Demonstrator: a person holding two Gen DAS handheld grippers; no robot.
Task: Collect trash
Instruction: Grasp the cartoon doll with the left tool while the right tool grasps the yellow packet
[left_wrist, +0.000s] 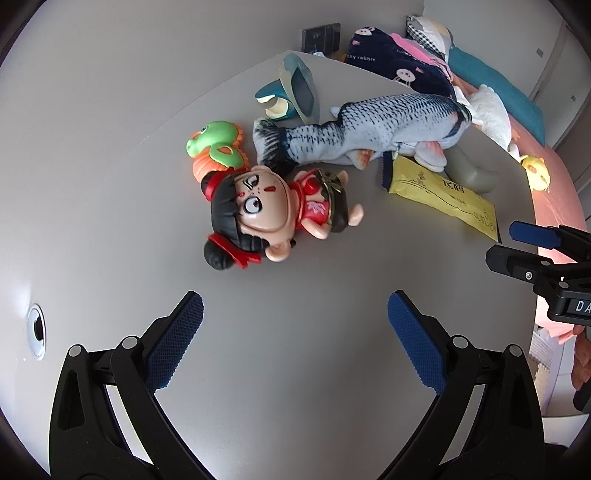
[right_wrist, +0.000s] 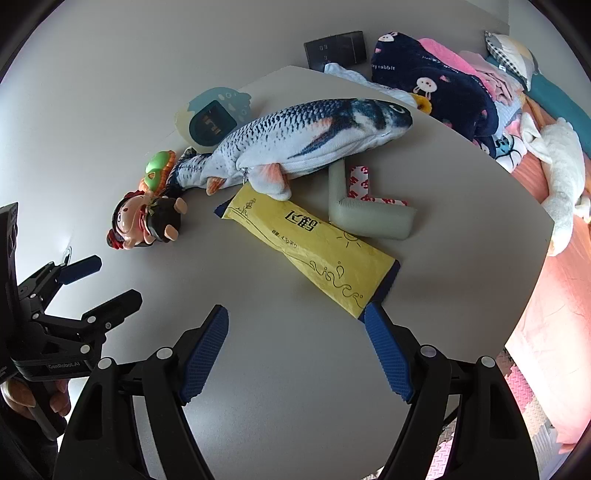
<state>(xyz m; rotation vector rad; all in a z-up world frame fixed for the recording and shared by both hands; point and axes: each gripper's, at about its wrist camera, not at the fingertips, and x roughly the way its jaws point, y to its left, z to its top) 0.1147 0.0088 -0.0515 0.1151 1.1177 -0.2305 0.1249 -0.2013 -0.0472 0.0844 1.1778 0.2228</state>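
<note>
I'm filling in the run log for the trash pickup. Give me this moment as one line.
left hand-held gripper: open, empty, over bare table | right hand-held gripper: open, empty, near yellow packet | packet: on table, under the toy fish

A grey table (right_wrist: 258, 369) stands by a pale wall (right_wrist: 184, 37); beyond its far edge lies a pink bed (right_wrist: 554, 295) in daylight.

Yellow packet (right_wrist: 308, 254) on grey table (right_wrist: 295, 369), beside plush fish (right_wrist: 306, 136).
</note>
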